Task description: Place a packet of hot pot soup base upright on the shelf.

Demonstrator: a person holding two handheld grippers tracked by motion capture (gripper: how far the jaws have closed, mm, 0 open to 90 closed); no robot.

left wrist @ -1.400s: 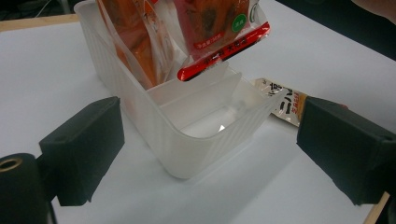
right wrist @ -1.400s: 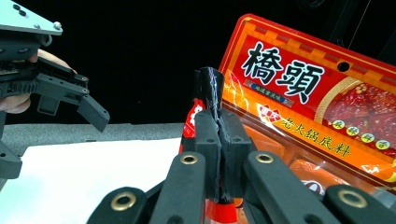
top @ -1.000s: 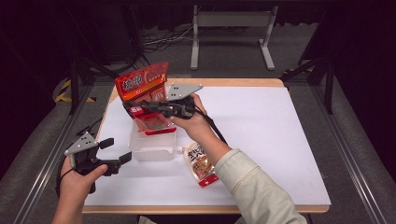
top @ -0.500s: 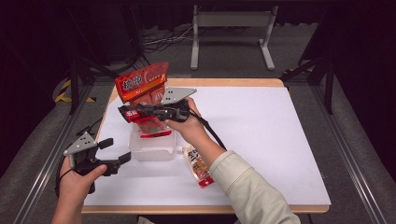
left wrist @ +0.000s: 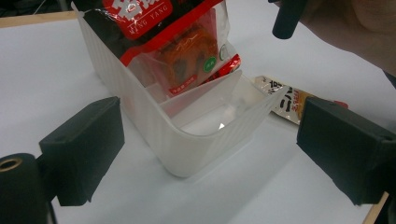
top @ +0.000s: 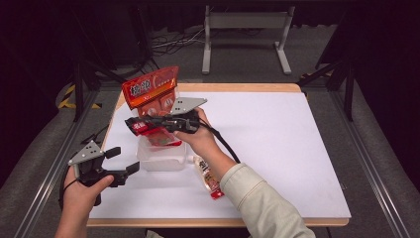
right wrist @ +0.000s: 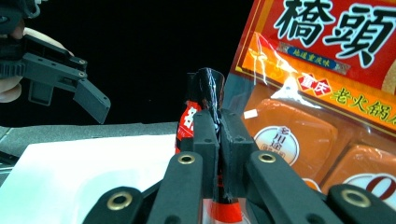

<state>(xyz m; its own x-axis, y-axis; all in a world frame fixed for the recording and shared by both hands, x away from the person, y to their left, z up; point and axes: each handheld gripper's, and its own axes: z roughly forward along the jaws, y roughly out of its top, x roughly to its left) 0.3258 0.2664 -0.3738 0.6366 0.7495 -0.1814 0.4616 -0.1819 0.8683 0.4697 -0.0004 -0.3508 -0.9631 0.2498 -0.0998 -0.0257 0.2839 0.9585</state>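
Over the bin (top: 161, 157), right tool (top: 148, 123) clamps a red-black packet (top: 137, 126); left tool (top: 122, 163) gapes.

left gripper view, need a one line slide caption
Open left gripper faces a clear plastic bin holding a red snack packet.

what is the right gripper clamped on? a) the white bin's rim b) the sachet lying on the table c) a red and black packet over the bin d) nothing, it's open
c: the right gripper has its fingers pressed together on the top edge of a red and black packet, held above the white bin; the sachet lies untouched on the table.
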